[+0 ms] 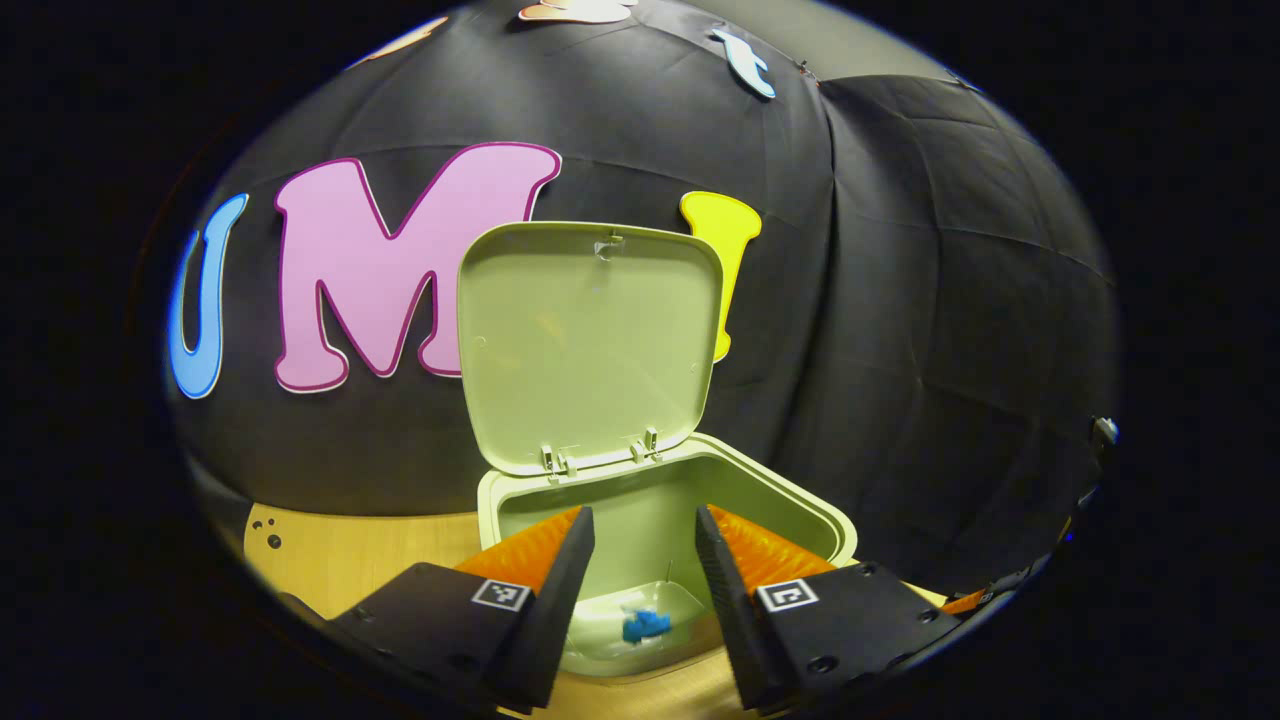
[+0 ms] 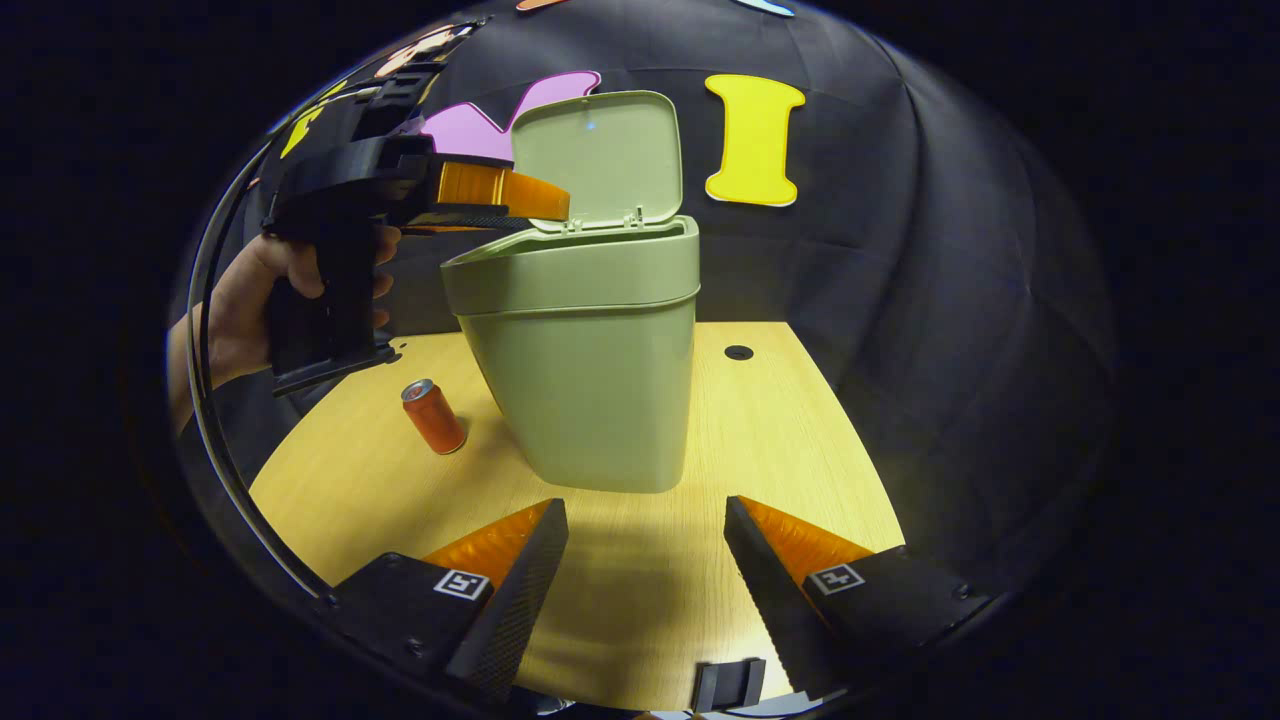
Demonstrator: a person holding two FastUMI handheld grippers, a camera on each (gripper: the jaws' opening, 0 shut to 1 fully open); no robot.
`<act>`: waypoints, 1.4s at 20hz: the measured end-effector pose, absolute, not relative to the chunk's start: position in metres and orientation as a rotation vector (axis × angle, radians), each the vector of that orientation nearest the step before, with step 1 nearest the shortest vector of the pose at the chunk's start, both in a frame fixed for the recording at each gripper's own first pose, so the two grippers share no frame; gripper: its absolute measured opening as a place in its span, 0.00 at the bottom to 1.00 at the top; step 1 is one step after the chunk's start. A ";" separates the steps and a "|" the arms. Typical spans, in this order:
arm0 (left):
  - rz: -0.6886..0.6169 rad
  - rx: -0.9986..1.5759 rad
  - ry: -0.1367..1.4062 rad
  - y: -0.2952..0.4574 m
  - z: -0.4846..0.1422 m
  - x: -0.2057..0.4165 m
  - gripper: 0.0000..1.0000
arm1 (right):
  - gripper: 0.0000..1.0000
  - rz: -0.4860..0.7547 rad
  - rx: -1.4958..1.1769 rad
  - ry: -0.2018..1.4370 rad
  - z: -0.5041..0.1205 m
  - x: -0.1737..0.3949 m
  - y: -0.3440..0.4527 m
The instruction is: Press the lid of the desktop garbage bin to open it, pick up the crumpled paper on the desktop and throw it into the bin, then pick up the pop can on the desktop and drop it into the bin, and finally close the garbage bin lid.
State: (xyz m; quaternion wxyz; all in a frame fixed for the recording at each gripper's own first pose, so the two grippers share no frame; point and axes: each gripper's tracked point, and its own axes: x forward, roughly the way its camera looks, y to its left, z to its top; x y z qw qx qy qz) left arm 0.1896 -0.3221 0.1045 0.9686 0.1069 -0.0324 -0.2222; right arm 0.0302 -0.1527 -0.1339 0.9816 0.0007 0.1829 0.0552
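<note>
Your left gripper (image 1: 645,585) hangs just above the open mouth of the garbage bin (image 1: 800,500), fingers spread apart with nothing between them. Looking down past those fingers, you see the bin's pale floor, where a small blue-and-clear bit (image 1: 645,625) lies; whether the crumpled paper is in there you cannot tell. The lid (image 1: 590,340) stands upright on its rear hinges, its inner face turned toward you.

In the right gripper view, that same left gripper (image 2: 540,200) shows farther off, held by your hand (image 2: 250,300), its tips over the bin's (image 2: 590,390) near rim in front of the raised lid (image 2: 600,155).

Your right gripper (image 2: 645,560) sits low over the wooden table (image 2: 780,440), fingers wide and holding nothing, aimed at the bin's front wall and clear of it.

The pop can (image 2: 434,416) stands on the table, leaning a little in this view, just beside the bin's base on the side of your left hand, touching nothing else.
</note>
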 end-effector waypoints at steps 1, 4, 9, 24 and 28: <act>-0.441 0.216 -0.081 -0.320 0.108 0.187 0.73 | 0.99 0.100 0.010 0.365 -0.133 0.030 -0.154; -0.432 0.200 -0.129 -0.305 0.120 0.175 0.98 | 0.99 0.076 0.032 0.364 -0.132 0.030 -0.153; -0.342 0.174 -0.156 -0.234 0.124 0.144 0.98 | 0.99 0.045 0.037 0.353 -0.127 0.029 -0.139; -0.037 0.029 0.008 0.048 -0.005 0.016 0.97 | 0.99 0.083 -0.018 0.286 -0.111 0.009 -0.009; 0.014 0.009 0.039 0.088 -0.031 -0.004 0.96 | 0.99 0.136 -0.057 0.266 -0.107 0.008 0.030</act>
